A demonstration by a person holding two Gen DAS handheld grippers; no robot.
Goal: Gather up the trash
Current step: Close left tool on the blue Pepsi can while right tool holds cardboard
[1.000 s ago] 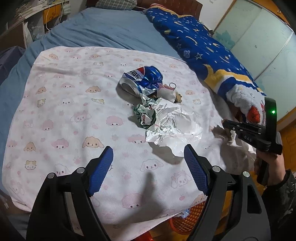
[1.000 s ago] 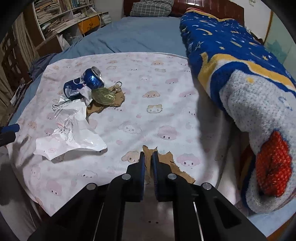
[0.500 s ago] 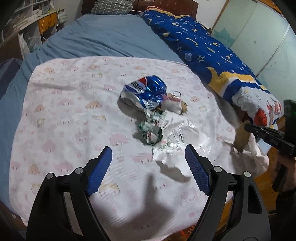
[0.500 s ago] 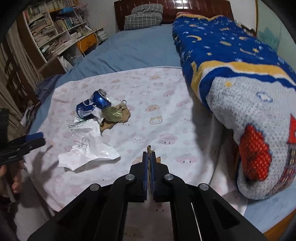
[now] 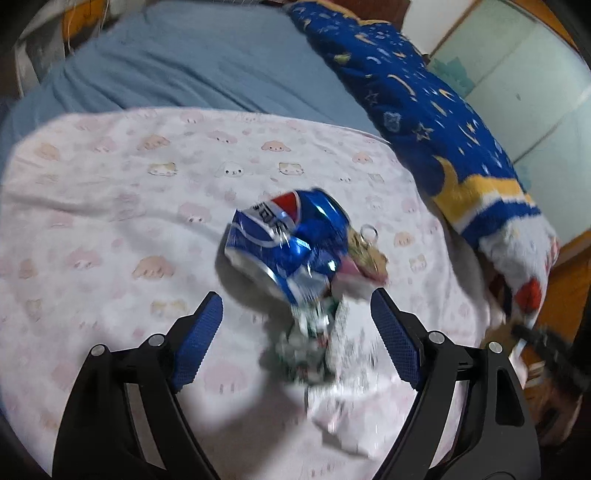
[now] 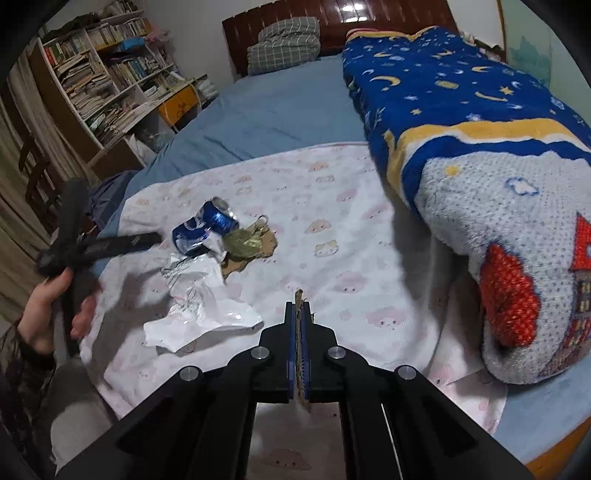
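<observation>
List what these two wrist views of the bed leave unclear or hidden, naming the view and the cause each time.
- Green-and-white wrapper, left wrist view: motion blur hides its print.
- Cardboard scrap, right wrist view: the shut right gripper covers most of it.
- Right gripper, left wrist view: a dark blurred streak at the edge.
- Crushed can, right wrist view: label too small.
- Trash container: in neither view.

This was a home bedroom: a wide bed with a plain blue sheet (image 6: 273, 110), a dark wooden headboard (image 6: 332, 22) behind its checked grey pillows (image 6: 284, 44), and beside it crowded white bookshelves (image 6: 99, 85).
</observation>
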